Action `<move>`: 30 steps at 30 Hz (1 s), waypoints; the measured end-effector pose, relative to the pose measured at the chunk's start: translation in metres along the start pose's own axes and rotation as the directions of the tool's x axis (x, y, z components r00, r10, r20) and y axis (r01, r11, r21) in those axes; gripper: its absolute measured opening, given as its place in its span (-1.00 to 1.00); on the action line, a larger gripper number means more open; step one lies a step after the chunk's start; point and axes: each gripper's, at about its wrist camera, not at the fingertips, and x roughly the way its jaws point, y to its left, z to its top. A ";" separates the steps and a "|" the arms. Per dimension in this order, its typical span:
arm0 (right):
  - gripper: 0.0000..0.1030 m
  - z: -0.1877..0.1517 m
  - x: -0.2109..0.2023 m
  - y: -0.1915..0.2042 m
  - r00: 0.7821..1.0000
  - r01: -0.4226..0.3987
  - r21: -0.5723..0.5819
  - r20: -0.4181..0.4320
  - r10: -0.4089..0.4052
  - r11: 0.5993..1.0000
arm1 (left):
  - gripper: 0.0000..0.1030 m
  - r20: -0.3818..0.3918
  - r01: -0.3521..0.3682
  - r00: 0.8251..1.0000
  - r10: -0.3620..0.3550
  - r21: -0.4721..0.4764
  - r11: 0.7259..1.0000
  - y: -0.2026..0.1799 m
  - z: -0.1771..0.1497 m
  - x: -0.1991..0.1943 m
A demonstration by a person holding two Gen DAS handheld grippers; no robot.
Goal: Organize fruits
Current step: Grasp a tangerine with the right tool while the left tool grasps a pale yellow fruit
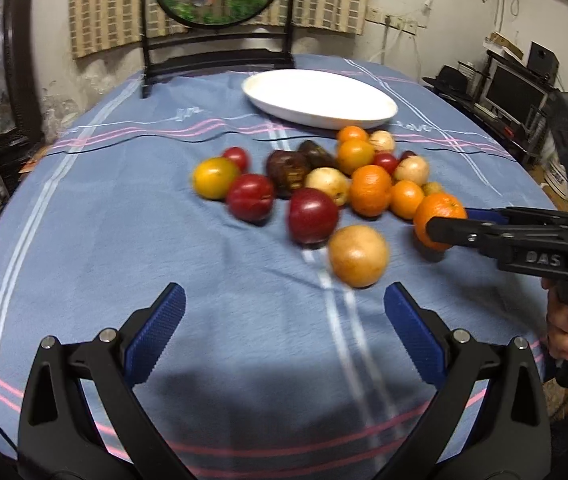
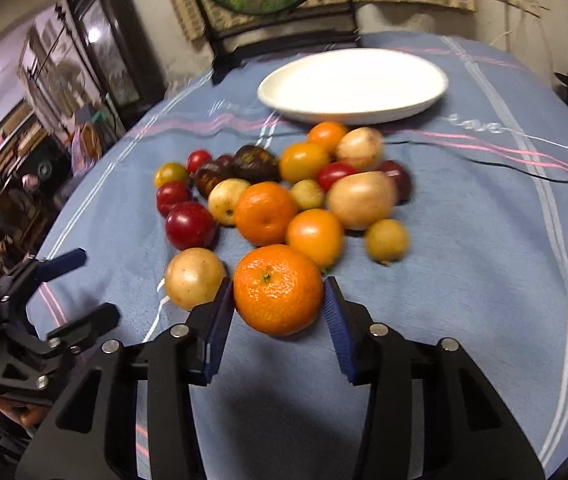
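A pile of fruit lies on the blue striped tablecloth point(image 1: 163, 240): red plums point(image 1: 312, 216), oranges point(image 1: 370, 190), pale yellow fruits point(image 1: 358, 256) and dark ones point(image 1: 288, 170). My right gripper point(image 2: 277, 296) is shut on a large orange point(image 2: 278, 289) at the pile's near edge, a blue pad against each side. The left wrist view shows that same right gripper point(image 1: 444, 222) reaching in from the right, clamped on the orange point(image 1: 440, 210). My left gripper point(image 1: 284, 320) is open with nothing between its fingers, just short of the nearest pale yellow fruit.
A white oval plate point(image 1: 324, 120) sits empty beyond the pile, also visible as the plate point(image 2: 344, 114) in the right wrist view. A dark wooden stand point(image 1: 219, 60) with a round picture rises at the table's far edge. A person's hand point(image 1: 564, 320) grips the right tool's handle.
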 end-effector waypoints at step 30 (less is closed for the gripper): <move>-0.11 -0.023 -0.014 -0.043 0.995 -0.099 0.115 0.043 0.094 0.988 | 0.05 -0.168 0.021 0.986 -0.016 0.024 0.999 -0.043 0.021 0.062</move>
